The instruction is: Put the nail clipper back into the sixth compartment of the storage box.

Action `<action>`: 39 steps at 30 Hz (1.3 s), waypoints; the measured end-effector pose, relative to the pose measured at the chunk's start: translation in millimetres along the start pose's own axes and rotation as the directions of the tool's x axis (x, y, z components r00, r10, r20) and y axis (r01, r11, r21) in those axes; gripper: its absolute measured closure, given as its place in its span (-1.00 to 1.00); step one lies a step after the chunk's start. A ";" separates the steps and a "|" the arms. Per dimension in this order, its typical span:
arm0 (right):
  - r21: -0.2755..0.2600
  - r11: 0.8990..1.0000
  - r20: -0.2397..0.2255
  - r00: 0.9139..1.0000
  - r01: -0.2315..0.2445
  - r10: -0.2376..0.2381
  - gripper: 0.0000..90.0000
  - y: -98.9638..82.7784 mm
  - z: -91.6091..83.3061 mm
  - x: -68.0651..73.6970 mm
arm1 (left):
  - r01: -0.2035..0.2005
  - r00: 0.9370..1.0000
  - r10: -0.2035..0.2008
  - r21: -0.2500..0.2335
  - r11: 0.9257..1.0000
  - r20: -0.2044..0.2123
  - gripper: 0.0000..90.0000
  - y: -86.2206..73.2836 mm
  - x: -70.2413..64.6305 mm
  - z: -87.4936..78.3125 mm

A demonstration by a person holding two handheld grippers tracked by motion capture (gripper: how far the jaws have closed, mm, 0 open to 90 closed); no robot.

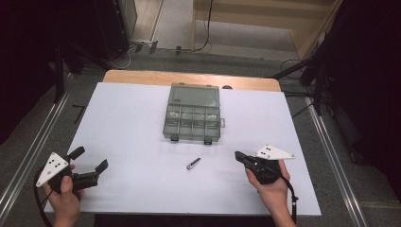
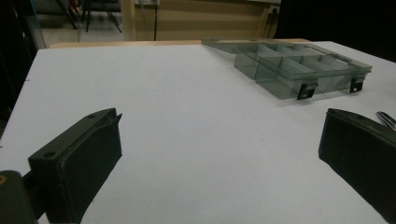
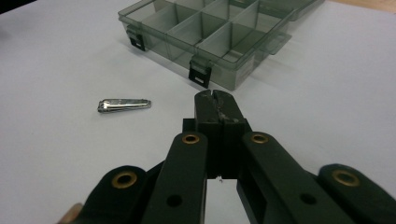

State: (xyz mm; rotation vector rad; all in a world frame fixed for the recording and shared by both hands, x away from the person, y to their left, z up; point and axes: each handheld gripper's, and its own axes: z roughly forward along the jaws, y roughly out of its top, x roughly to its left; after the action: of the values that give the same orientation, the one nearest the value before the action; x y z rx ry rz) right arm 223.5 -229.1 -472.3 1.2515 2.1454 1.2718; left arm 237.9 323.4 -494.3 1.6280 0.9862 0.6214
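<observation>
A small metal nail clipper lies on the white table between the two grippers; it also shows in the right gripper view. Behind it stands an open grey plastic compartment box with its lid folded back, seen too as the box and the box. My left gripper is held at the table's front left with its jaws wide apart and nothing between them. My right gripper is at the front right, jaws pressed together and empty, a short way right of the clipper.
The white sheet covers a wooden table whose far edge shows. Metal rails run along both sides on the floor, with dark stands and cables beyond.
</observation>
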 end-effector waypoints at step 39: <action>0.214 0.975 -0.073 0.997 0.051 -0.036 1.00 9.6 99.8 49.9 | -0.022 1.000 0.022 0.001 1.000 0.003 -1.00 0.0 -1.8 0.1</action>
State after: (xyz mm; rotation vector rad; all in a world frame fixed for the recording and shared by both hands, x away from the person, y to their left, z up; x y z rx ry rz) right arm 267.1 -133.5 -511.2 1.2513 2.4002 1.1024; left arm 237.1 321.8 -494.2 1.6427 0.9677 0.6333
